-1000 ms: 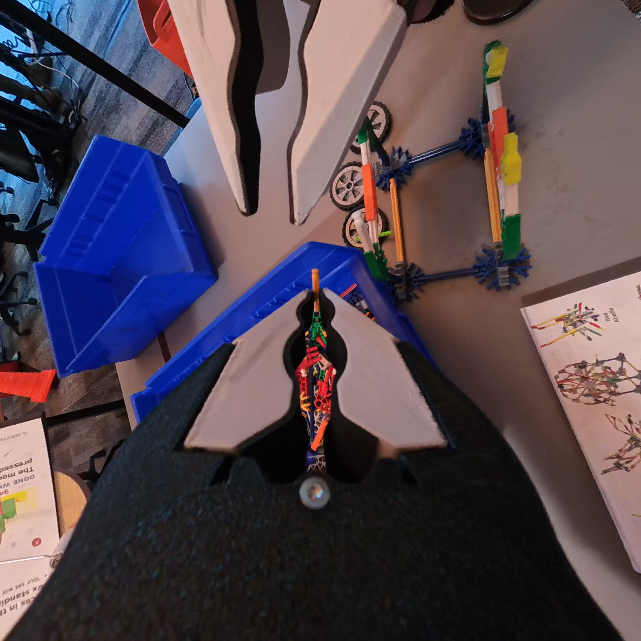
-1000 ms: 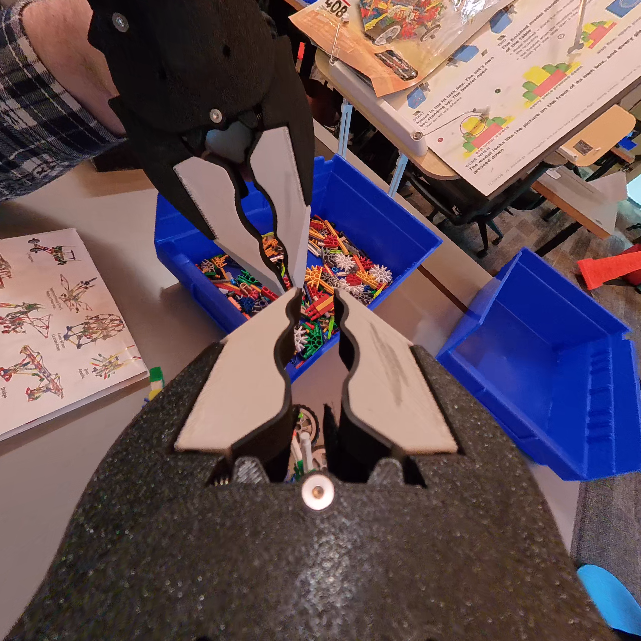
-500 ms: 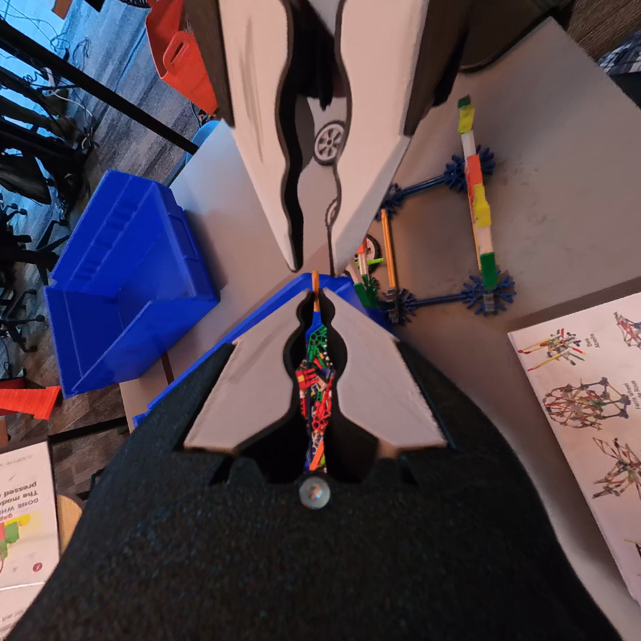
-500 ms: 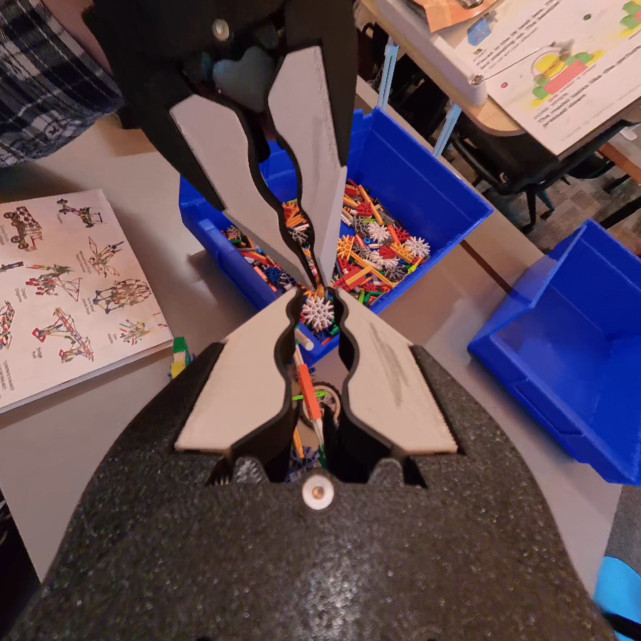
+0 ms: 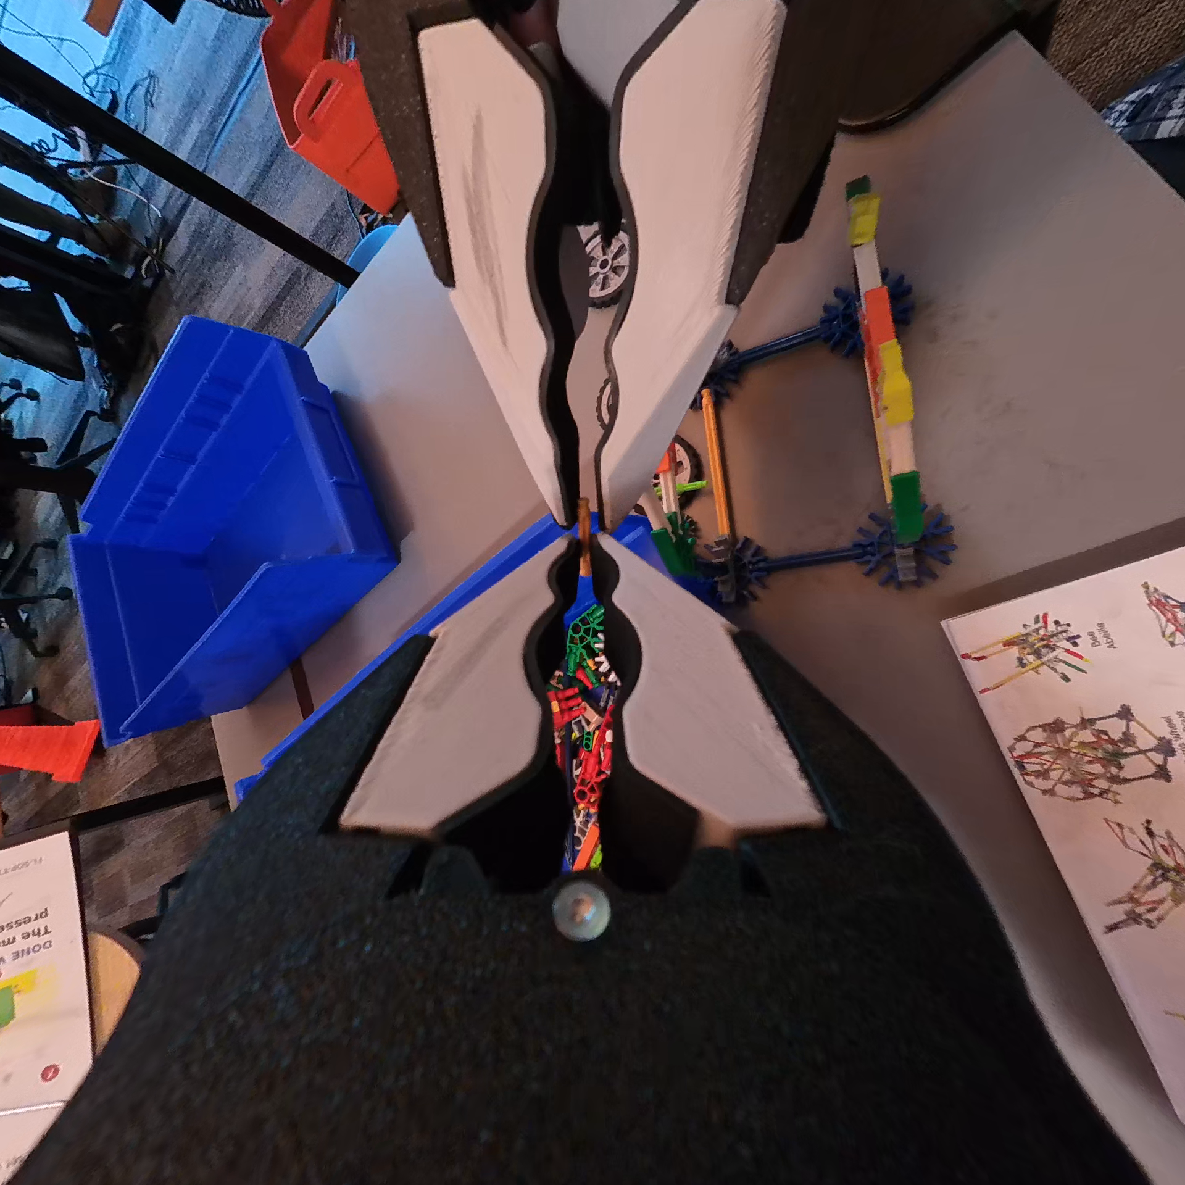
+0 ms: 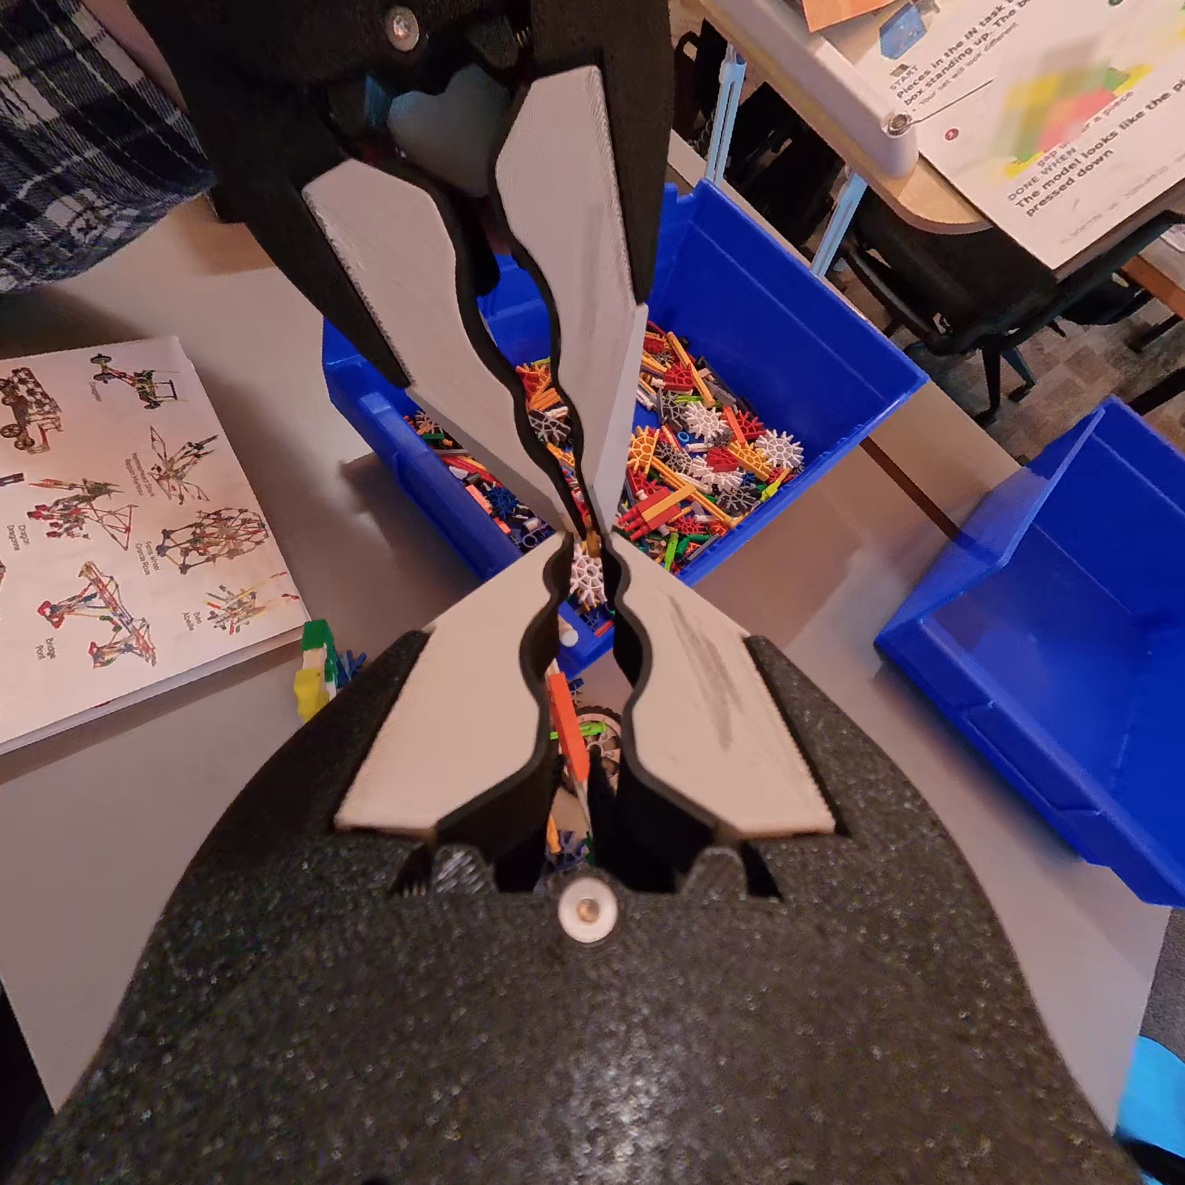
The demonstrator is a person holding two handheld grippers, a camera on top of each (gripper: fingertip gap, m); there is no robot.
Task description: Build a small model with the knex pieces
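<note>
My left gripper (image 5: 583, 545) is shut on a thin orange rod (image 5: 583, 532) and holds it above a blue bin (image 5: 487, 603) full of small coloured construction pieces. My right gripper (image 5: 582, 513) comes in from the opposite side, tip to tip with the left. Its jaws stand a narrow gap apart around the rod's free end. In the right wrist view the right gripper (image 6: 590, 545) faces the left gripper (image 6: 590, 522), with the rod (image 6: 593, 544) between them and the parts bin (image 6: 801, 288) behind.
A rod-and-connector model (image 5: 891, 410) with small wheels (image 5: 609, 269) lies on the grey table. An empty blue bin (image 5: 224, 513) sits tipped at the table edge. An illustrated booklet (image 5: 1090, 737) lies to one side. A plaid sleeve (image 6: 83, 160) shows behind the left gripper. Left and right tips are no more than a few centimetres apart.
The right gripper has moved in to meet the left one tip to tip, and its jaws have narrowed around the rod's end. The left gripper still holds the rod.
</note>
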